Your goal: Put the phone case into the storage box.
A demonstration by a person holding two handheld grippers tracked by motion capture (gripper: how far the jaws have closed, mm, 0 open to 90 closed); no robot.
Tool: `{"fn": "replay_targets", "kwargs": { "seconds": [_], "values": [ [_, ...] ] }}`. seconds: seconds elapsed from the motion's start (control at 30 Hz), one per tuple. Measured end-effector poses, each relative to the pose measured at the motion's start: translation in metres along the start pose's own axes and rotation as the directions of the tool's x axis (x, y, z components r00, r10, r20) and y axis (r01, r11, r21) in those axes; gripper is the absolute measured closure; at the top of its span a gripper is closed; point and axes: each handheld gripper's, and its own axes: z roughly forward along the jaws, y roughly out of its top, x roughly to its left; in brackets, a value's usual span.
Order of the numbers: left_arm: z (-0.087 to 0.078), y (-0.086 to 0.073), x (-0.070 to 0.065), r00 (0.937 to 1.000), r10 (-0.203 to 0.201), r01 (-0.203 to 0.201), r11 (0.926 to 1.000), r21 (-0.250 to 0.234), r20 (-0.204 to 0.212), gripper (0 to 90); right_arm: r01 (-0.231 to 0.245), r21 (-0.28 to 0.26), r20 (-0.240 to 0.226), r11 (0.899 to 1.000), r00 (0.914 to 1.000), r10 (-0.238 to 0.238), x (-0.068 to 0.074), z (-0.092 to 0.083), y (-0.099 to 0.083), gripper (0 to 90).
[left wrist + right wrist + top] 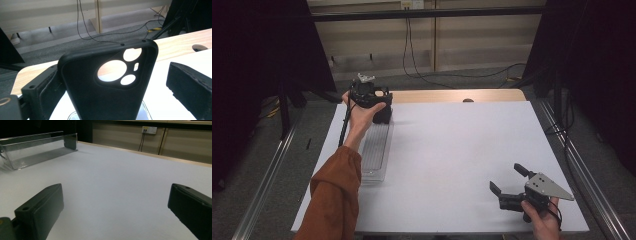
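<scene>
White sheeting covers the bench (452, 150), wood showing at its far edge. Black phone case (105, 85) stands upright at the far end of a clear plastic tray (374, 150) on the left side. Left tool (377, 102) sits around it, jaws wide; one jaw touches the case, the other stands clear. Grasp judged not yet made. Right tool (508, 182) rests near right, jaws wide, holding nothing.

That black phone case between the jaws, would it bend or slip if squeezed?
The phone case is a thin, empty shell with camera cut-outs, so probably light and somewhat bendy. Its matt surface looks grippy, unlikely to slip. Standing upright in the clear tray, it may tip if nudged.
</scene>
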Motion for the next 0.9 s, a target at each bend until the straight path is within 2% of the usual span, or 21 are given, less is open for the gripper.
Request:
{"fn": "replay_targets", "kwargs": {
  "seconds": [0.1,0.17,0.33,0.4,0.47,0.57,0.63,0.77,0.9],
  "values": [
    [0.001,0.0,0.002,0.9997,-0.002,0.002,1.0,-0.007,0.024,3.3,-0.001,-0.001,-0.001,1.0,1.0,0.001,0.0,0.0,0.0,0.0],
    [0.0,0.0,0.002,0.9999,0.016,-0.016,0.9998,-0.015,0.007,3.7,0.0,0.0,-0.001,1.0,1.0,0.0,0.0,0.0,0.0,0.0],
    [-0.001,0.0,0.004,0.9997,0.005,-0.004,0.9994,-0.033,0.022,2.8,-0.001,0.0,-0.002,1.0,1.0,0.001,0.0,0.0,0.0,0.0],
    [-0.002,0.001,0.006,0.9996,0.015,-0.015,0.9994,-0.032,0.022,3.1,-0.001,0.001,-0.001,1.0,1.0,0.001,0.0,0.0,0.0,0.0],
    [-0.003,0.0,0.005,0.9996,-0.005,0.007,0.9976,-0.069,0.029,2.1,0.0,0.002,-0.002,1.0,1.0,0.0,0.0,0.0,0.0,0.0],
    [-0.003,-0.001,0.005,0.9996,0.018,-0.017,0.9965,-0.082,0.021,2.0,-0.002,0.002,0.001,1.0,1.0,0.002,0.0,0.0,0.0,0.0],
    [-0.004,0.0,0.006,0.9996,0.008,-0.005,0.9949,-0.101,0.027,2.4,-0.001,0.003,0.001,1.0,1.0,0.001,0.0,0.0,0.0,0.0],
    [-0.007,0.002,0.009,0.9997,0.017,-0.014,0.9926,-0.121,0.019,2.2,-0.001,0.004,-0.001,1.0,1.0,0.001,0.0,0.001,-0.001,0.0],
    [-0.011,0.003,0.011,0.9997,0.004,-0.001,0.991,-0.134,0.026,2.3,-0.006,0.007,0.001,1.0,1.0,0.006,0.0,0.0,-0.001,0.0]
  ]
}}
